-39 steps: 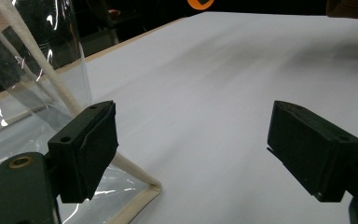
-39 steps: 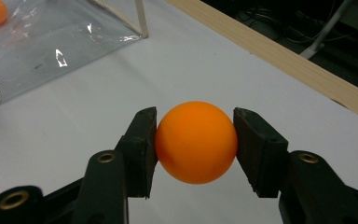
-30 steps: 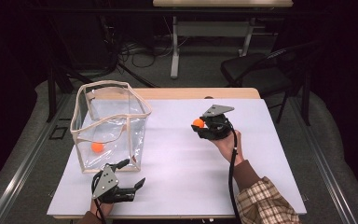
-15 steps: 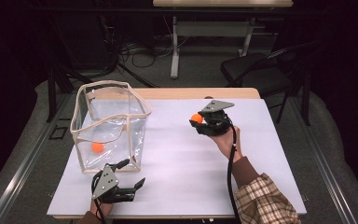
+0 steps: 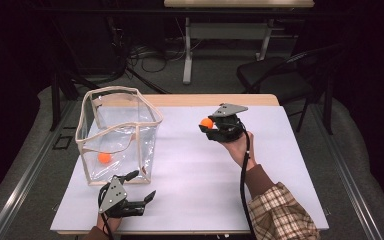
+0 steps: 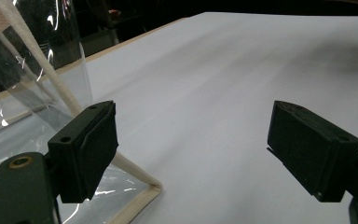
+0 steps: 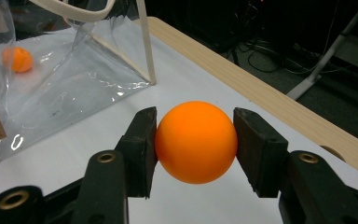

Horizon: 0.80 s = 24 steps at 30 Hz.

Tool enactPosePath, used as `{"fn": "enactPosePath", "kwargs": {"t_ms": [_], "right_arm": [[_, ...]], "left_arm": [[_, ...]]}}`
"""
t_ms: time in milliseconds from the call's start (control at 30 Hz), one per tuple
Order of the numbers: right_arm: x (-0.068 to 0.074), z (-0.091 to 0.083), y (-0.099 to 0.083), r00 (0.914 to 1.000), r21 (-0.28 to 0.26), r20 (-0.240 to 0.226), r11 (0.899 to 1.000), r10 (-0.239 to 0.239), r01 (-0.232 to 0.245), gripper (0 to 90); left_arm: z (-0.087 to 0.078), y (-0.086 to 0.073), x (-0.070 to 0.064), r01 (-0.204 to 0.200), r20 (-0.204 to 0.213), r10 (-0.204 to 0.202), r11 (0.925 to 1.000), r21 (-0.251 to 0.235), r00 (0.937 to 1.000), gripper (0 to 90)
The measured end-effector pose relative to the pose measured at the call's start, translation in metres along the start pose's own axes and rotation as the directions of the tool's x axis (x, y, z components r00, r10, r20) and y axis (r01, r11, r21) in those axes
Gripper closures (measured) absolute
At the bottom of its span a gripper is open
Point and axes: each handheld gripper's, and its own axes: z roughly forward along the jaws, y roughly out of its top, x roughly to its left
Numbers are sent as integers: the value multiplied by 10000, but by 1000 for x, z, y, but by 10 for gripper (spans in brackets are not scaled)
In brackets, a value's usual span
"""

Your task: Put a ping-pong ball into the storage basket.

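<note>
An orange ball is clamped between the two jaws of the right gripper, raised above the far right part of the white table. Being round, the ball has no long axis and no pointing direction. The right gripper is aimed leftward toward a clear bag with cream trim, standing open-topped on the left of the table. A second orange ball is seen lying inside it. The left gripper is held near the table's front edge, just beside the bag's near corner, its jaws wide apart and empty. Bare tabletop lies between ball and bag.
</note>
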Motion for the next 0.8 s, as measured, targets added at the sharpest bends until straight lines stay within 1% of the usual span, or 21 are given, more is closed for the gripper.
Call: {"fn": "enactPosePath", "kwargs": {"t_ms": [367,800], "right_arm": [[2,4,7,9999,-63,-73,10000,-69,69,512],[6,12,14,9997,-99,-165,9998,-202,201,512]], "left_arm": [[0,0,0,27,0,-27,10000,-7,10000,159],[0,0,0,32,8,-32,10000,-4,10000,159]]}}
